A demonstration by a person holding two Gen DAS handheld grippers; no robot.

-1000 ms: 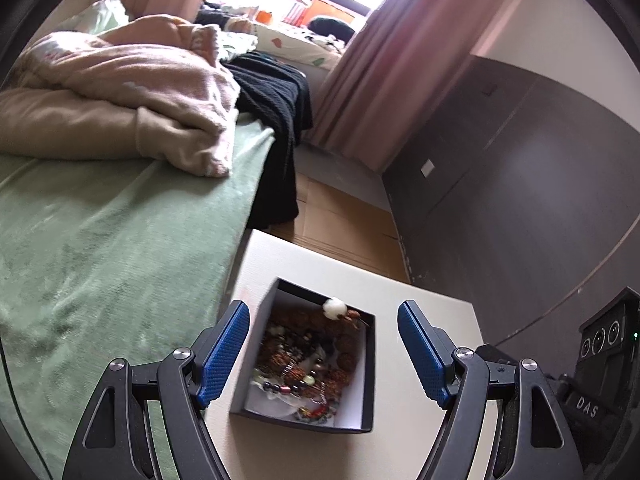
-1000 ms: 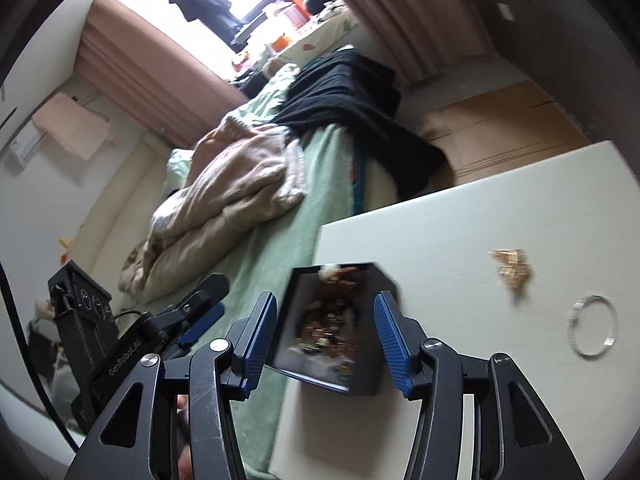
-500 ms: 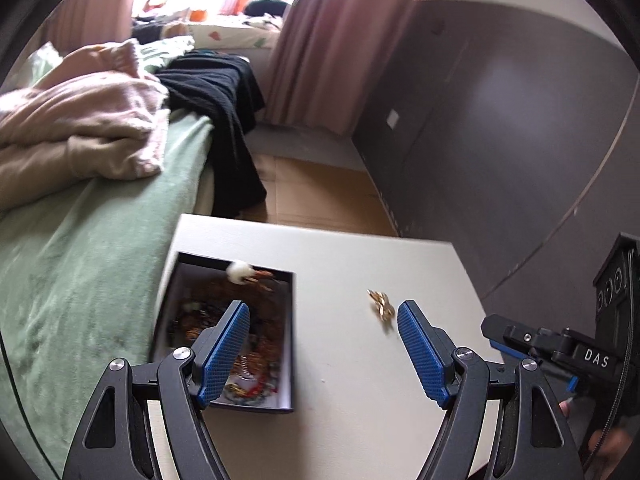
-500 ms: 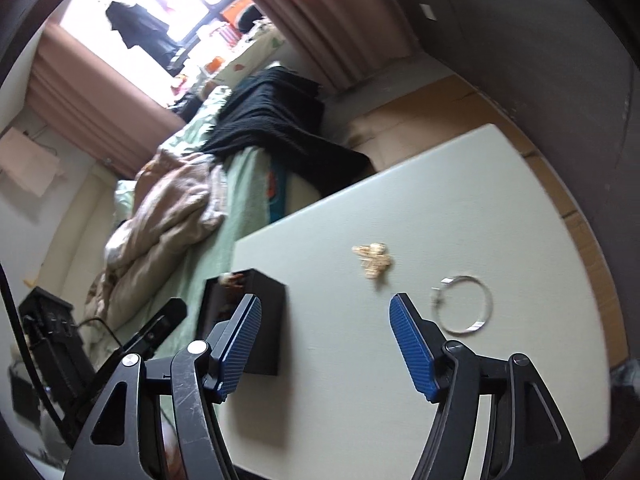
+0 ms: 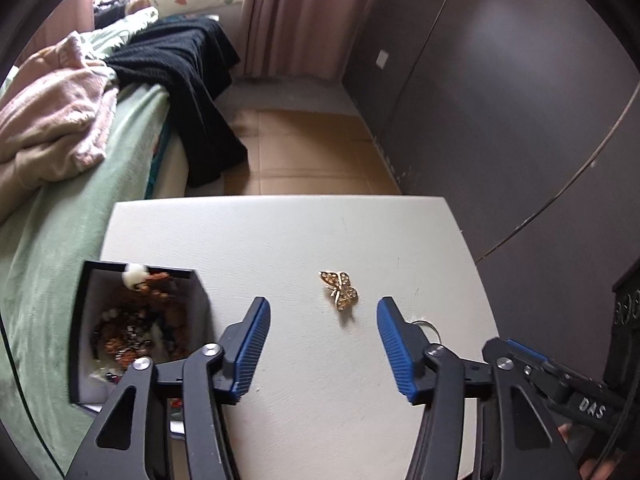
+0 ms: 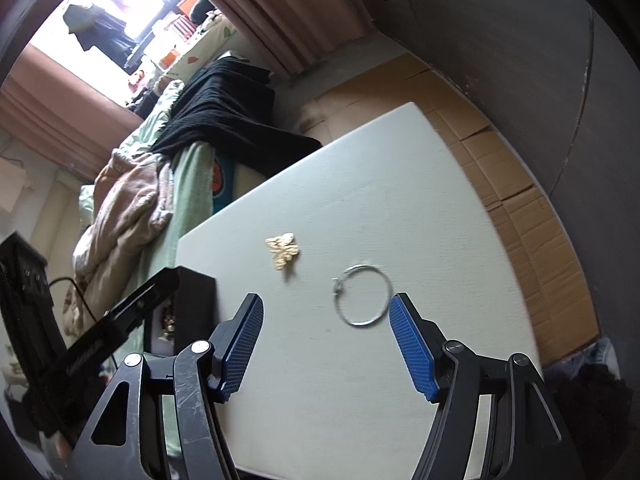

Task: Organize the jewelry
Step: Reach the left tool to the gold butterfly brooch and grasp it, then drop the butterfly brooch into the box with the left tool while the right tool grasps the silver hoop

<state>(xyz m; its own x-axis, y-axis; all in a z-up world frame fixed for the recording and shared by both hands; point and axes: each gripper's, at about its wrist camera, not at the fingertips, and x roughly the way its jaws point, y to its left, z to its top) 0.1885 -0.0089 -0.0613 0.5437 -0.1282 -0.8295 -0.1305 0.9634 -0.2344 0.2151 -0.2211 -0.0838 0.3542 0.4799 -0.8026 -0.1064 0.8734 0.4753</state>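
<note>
Brooch point(image 5: 339, 289) lying diagonally on table point(image 5: 280, 240), left gripper point(image 5: 322, 342) closing empty, right gripper point(image 6: 326, 344) agape

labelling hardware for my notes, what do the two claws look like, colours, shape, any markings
Both match: the left claw and the right claw have black angular plastic linkages with silver pivot bolts and ribbed blue pads. The right one's black unit reads "DAS" in white where it shows in the left view.

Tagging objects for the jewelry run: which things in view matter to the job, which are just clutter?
Job:
- gold butterfly brooch, loose on table
- silver hoop, loose on table
- black box, already holding beads

Clutter:
- pink blanket
- black garment
- green bedspread
- curtain
</note>
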